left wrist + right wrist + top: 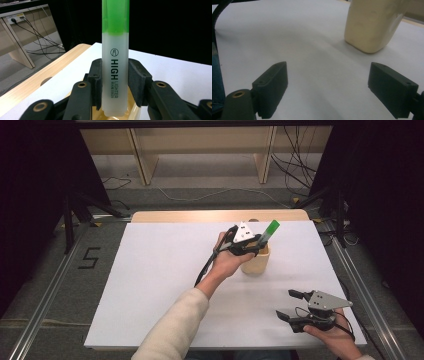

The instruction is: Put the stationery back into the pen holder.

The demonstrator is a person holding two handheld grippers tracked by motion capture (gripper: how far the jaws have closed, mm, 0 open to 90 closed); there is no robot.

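A highlighter [115,62] with a green cap and a pale body marked "HIGH LIGHTER" stands upright between the pads of my left gripper [115,82], which is shut on it. Its lower end reaches into the mouth of a cream cup [256,261] right of the table's middle; in the high view the green cap of the highlighter [270,230] sticks up above my left gripper [250,249]. My right gripper [289,305] rests open near the front right of the table with nothing between its pads [270,87]. The cup [372,23] stands ahead of it, at the upper right of the right gripper view.
A white sheet [160,270] covers the table, with a strip of bare wood [200,215] along the far edge. Beyond the table are wooden shelf legs [142,160] and loose cables [295,165] on the floor. Metal rails [45,305] run along both sides.
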